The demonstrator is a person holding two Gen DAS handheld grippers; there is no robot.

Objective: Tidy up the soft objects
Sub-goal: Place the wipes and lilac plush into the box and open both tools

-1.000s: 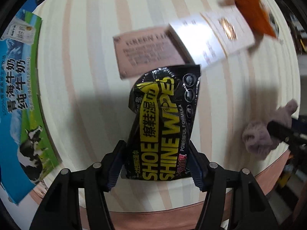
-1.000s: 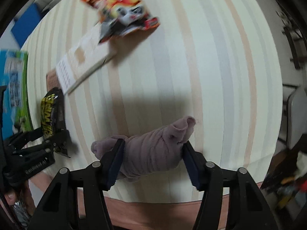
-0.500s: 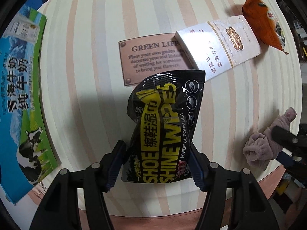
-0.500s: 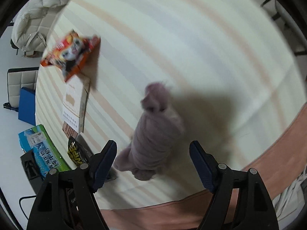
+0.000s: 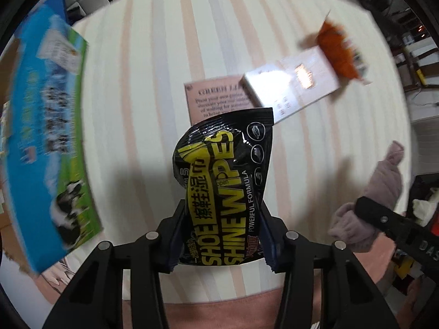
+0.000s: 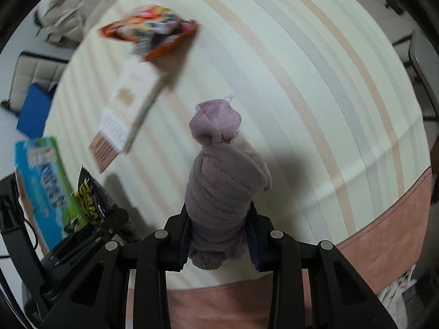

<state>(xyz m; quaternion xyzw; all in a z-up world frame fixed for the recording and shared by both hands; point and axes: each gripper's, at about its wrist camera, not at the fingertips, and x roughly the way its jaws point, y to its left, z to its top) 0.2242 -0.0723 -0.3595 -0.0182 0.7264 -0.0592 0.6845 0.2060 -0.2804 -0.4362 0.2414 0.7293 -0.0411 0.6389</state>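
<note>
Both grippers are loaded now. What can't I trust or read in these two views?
- Pink sign, left wrist: lower text hidden by wipes pack and white box.
- Orange snack bag, right wrist: print motion-blurred.
- Milk carton, left wrist: blurred, cut by edge.
- Purple towel, right wrist: underside hidden.

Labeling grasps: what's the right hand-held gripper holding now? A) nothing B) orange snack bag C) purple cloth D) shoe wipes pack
C: in the right wrist view the right hand-held gripper is shut on the purple cloth; the shoe wipes pack sits in the left hand-held gripper.
</note>
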